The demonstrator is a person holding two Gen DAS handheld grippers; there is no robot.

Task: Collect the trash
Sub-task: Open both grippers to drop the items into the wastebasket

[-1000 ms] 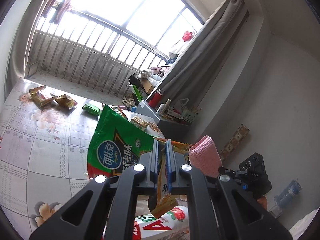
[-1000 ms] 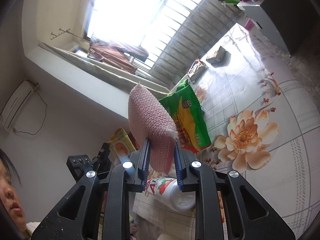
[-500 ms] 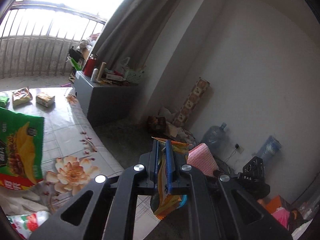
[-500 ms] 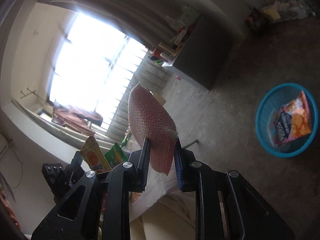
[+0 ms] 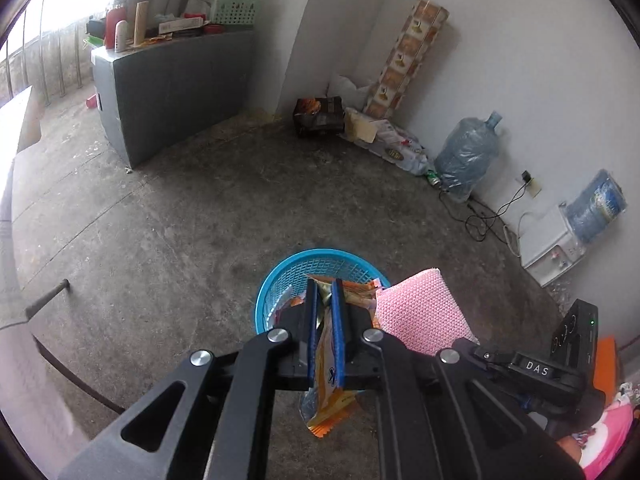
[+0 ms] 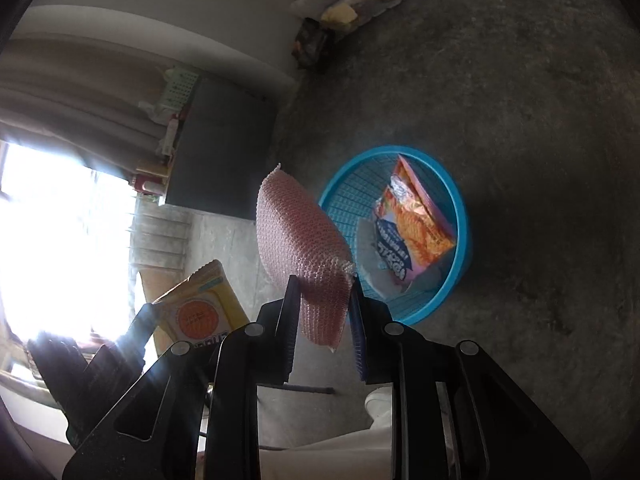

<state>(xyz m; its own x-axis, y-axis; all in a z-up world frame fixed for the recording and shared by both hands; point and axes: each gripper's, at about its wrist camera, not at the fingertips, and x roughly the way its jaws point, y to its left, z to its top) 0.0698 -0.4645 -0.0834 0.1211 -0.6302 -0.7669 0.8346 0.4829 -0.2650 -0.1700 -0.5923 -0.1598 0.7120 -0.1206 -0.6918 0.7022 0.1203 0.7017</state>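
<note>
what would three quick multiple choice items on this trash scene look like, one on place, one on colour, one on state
1. Where does the basket stand?
A. on the bare floor
B. on the grey cabinet
C. on a chair

2. What colour is the basket?
A. red
B. blue
C. white

3. What is between the fingers of the left gripper?
A. nothing
B. a water bottle
C. an orange wrapper

Answers:
1 A, the basket sits on the concrete floor, apart from the cabinet.
2 B, its rim and mesh wall are blue in both views.
3 C, the fingers are shut on the wrapper, which hangs below them; the pink pad sits in the right gripper, whose fingers have just been opening.
</note>
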